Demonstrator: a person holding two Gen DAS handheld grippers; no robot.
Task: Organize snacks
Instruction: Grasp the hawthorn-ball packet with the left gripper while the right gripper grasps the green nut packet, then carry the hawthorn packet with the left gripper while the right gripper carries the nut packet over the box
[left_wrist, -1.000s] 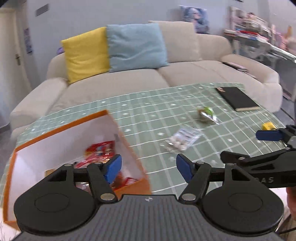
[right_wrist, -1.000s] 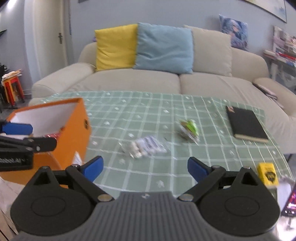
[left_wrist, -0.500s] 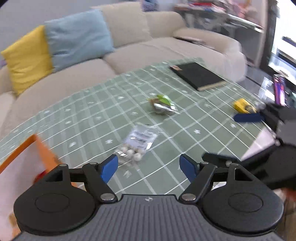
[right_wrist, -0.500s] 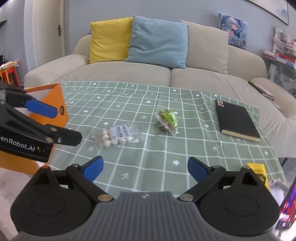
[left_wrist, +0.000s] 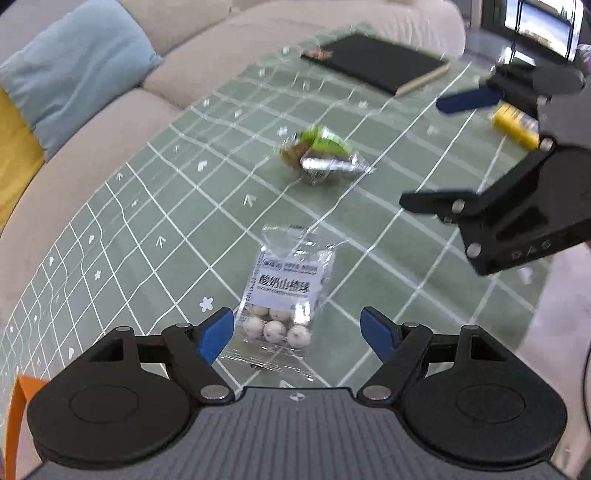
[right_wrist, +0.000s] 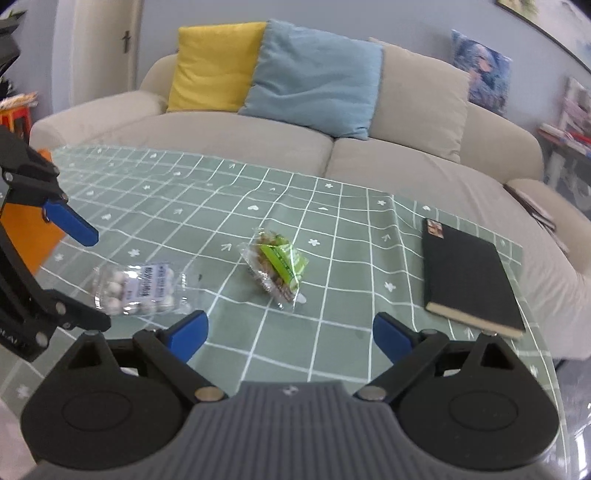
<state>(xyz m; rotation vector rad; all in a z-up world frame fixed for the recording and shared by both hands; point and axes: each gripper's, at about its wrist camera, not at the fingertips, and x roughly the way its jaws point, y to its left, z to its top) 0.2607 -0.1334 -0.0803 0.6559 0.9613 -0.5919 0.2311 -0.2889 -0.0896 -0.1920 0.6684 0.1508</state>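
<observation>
I'm swinging the left gripper (left_wrist: 297, 330) away from the orange box (left_wrist: 18, 402), which a second ago filled its view with snacks inside; now only a corner is showing at lower left. Its jaws are spread wide and holding nothing, straddling the clear bag of white balls (left_wrist: 286, 295) lying flat on the counter (left_wrist: 147, 229). So one drop looks done and I'm lining up the next pick. The right gripper (right_wrist: 291, 334) is also coming down, jaws wide and empty, aimed toward the green snack packet (right_wrist: 279, 266) in mid-counter. Writing: the bag's white label is carrying black Chinese characters, too blurred to read with confidence. Part of "D A S" is showing on the right gripper's body. The black notebook (right_wrist: 467, 273) and yellow item (left_wrist: 513, 123) are unreadable.
</observation>
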